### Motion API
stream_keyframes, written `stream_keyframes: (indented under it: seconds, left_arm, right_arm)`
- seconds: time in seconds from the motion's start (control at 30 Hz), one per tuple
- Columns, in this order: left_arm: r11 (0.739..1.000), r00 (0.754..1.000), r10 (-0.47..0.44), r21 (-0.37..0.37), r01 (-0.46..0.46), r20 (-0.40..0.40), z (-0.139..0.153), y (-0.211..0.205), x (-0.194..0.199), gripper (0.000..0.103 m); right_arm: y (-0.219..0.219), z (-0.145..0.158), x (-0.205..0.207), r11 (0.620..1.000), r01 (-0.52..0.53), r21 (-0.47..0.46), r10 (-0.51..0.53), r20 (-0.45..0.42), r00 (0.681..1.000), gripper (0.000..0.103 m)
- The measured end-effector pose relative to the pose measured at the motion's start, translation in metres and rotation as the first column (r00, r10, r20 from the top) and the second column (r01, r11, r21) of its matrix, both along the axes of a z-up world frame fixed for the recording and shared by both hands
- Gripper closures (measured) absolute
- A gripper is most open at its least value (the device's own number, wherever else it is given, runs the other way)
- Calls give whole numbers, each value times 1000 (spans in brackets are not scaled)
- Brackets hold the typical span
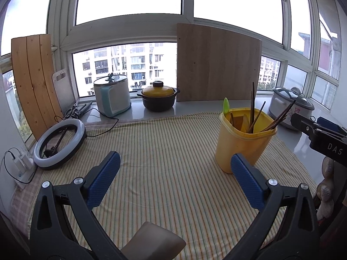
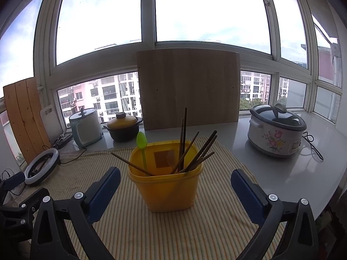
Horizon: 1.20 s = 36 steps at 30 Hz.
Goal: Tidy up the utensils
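Note:
A yellow plastic container (image 2: 166, 188) stands on the striped cloth (image 2: 195, 234). It holds several dark chopsticks (image 2: 184, 143) and a green spoon (image 2: 142, 143), all upright or leaning. My right gripper (image 2: 175, 184) is open and empty, its blue pads either side of the container and a little short of it. My left gripper (image 1: 173, 173) is open and empty over bare cloth (image 1: 162, 151), with the container (image 1: 243, 143) ahead to its right, chopsticks (image 1: 252, 108) and spoon (image 1: 226, 106) sticking out. The right gripper's body (image 1: 321, 134) shows at the far right of the left wrist view.
On the sill stand a white-and-teal cooker (image 1: 112, 95), a yellow-lidded black pot (image 1: 159, 96), a leaning wooden board (image 1: 216, 62) and a floral slow cooker (image 2: 276, 130). A ring light (image 1: 59, 143) lies at the cloth's left edge, by orange planks (image 1: 32, 80).

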State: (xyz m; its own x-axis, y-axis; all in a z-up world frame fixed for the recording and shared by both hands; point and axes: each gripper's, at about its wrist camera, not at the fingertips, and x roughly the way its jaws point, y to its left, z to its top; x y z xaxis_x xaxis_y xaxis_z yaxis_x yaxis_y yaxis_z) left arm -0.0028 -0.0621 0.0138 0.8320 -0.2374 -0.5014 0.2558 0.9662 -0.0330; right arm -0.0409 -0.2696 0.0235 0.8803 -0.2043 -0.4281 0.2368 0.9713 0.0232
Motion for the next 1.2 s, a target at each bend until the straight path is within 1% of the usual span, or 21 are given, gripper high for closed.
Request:
stream_keyframes:
  seconds: [0.43, 0.93, 1.2]
  left_arm:
    - [1000, 1000, 5, -4, -5, 1, 1, 3, -1, 0]
    - [1000, 1000, 9, 8, -10, 7, 0, 4, -3, 0]
    - [999, 1000, 13, 39, -13, -2, -6, 3, -5, 0]
  right_arm:
    - [3, -2, 1, 1000, -3, 1, 3, -10, 1000, 0]
    - [2, -3, -1, 1000, -1, 5, 1, -16, 1000, 0]
    - [3, -6, 1, 1000, -9, -1, 9, -39, 999, 0]
